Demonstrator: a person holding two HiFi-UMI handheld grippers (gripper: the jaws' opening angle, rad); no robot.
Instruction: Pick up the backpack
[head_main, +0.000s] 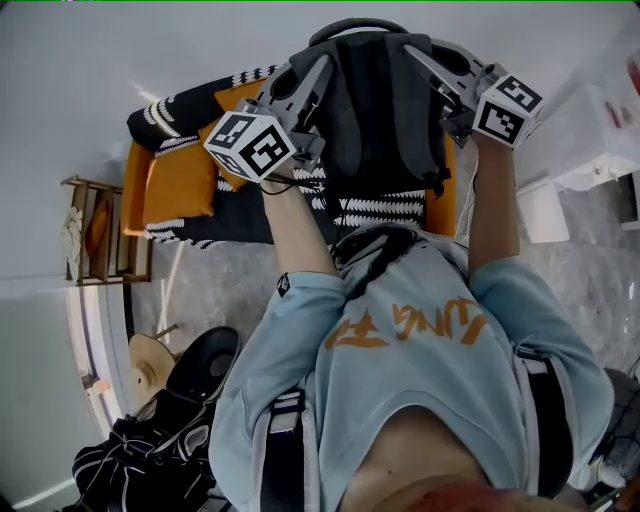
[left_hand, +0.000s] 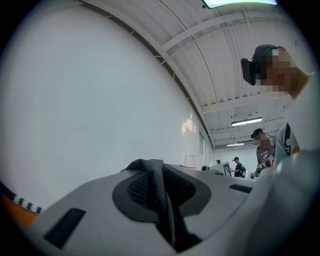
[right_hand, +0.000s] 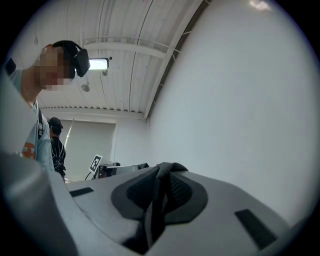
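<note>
Between the left claw (head_main: 318, 70) and the right claw (head_main: 412, 55), the backpack (head_main: 378, 110) is showing dark grey; below them, the blanket (head_main: 180, 180) is showing orange with black-and-white patterned bands.

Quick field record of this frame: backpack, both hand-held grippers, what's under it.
backpack: dark grey, held at both upper sides, over the blanket
left hand-held gripper: shut on the backpack, dark fabric pinched between the jaws
right hand-held gripper: shut on the backpack, dark fabric pinched between the jaws
underneath: orange cushion, black-and-white patterned blanket
</note>
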